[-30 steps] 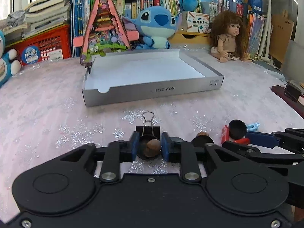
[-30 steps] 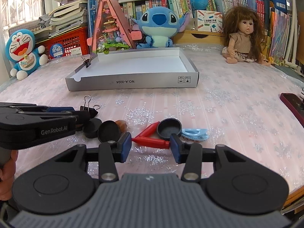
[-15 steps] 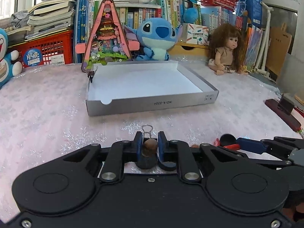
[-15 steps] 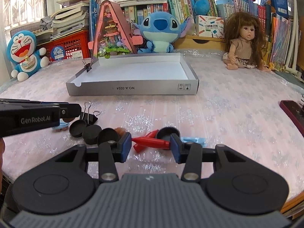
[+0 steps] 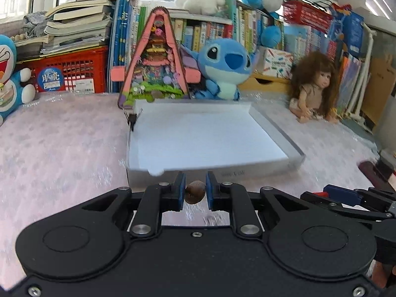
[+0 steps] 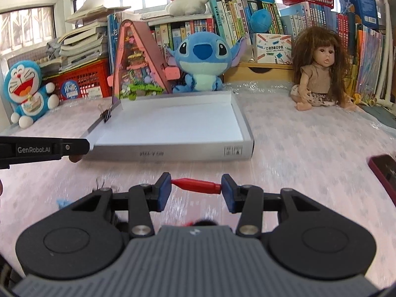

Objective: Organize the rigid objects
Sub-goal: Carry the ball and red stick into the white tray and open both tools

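Note:
My left gripper point(image 5: 195, 190) is shut on a small brown rounded piece point(image 5: 195, 194), held above the table just short of the front wall of the white-lined grey box point(image 5: 259, 170). In the right wrist view the left gripper point(image 6: 80, 147) comes in from the left with the brown piece point(image 6: 74, 159) at its tip, close to the box's front left corner. My right gripper point(image 6: 196, 190) is shut on a red pen-like stick point(image 6: 198, 185), gripped end to end between the blue pads, in front of the box point(image 6: 168, 152).
A black binder clip point(image 6: 107, 117) sits on the box's left wall. A dark red flat item point(image 6: 383, 170) lies at the right edge. A pale blue scrap point(image 6: 61, 201) and a dark object point(image 6: 205, 222) lie below the right gripper. Plush toys, a doll and books line the back.
Both grippers have lifted and moved forward toward the box, carrying the brown piece and the red stick. The pile of small objects has dropped out of view beneath them.

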A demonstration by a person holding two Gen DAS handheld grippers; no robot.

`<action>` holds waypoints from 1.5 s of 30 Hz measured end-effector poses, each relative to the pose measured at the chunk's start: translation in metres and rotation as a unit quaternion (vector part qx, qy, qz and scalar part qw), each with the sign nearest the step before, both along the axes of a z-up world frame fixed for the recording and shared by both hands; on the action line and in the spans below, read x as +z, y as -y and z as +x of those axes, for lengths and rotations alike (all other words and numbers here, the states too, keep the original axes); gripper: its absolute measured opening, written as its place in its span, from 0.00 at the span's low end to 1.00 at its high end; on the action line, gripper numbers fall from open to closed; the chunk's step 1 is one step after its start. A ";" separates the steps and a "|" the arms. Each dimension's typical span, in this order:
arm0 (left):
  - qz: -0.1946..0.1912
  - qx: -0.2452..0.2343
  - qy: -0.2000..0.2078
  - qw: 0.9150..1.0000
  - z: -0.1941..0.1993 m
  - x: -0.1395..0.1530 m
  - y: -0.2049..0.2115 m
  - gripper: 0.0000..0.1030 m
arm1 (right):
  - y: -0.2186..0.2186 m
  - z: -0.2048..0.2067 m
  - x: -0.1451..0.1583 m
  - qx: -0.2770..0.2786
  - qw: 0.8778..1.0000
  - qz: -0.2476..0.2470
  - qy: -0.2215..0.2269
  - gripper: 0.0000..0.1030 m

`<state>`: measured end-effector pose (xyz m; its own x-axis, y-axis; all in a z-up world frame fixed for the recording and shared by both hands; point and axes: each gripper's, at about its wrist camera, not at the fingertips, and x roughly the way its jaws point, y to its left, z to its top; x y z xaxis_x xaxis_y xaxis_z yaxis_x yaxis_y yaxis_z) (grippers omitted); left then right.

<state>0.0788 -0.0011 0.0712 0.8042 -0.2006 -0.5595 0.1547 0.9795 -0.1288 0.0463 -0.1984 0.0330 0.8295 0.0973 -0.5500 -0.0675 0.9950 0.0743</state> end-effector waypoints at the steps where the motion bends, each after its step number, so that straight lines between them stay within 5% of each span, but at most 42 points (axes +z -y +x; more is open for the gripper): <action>1: -0.001 0.002 0.002 1.000 0.005 0.003 -0.001 0.15 | 0.002 0.006 0.002 0.001 1.000 0.001 0.001 0.47; 21: 0.007 0.025 -0.055 0.998 0.118 -0.010 0.003 0.15 | 0.019 0.137 0.002 0.046 0.996 0.020 -0.071 0.48; 41: 0.033 0.038 -0.092 0.994 0.144 -0.051 0.014 0.15 | 0.005 0.172 -0.031 0.036 0.992 -0.024 -0.121 0.48; 45: 0.033 0.042 -0.091 0.994 0.144 -0.053 0.013 0.16 | 0.005 0.170 -0.030 0.036 0.992 -0.026 -0.114 0.64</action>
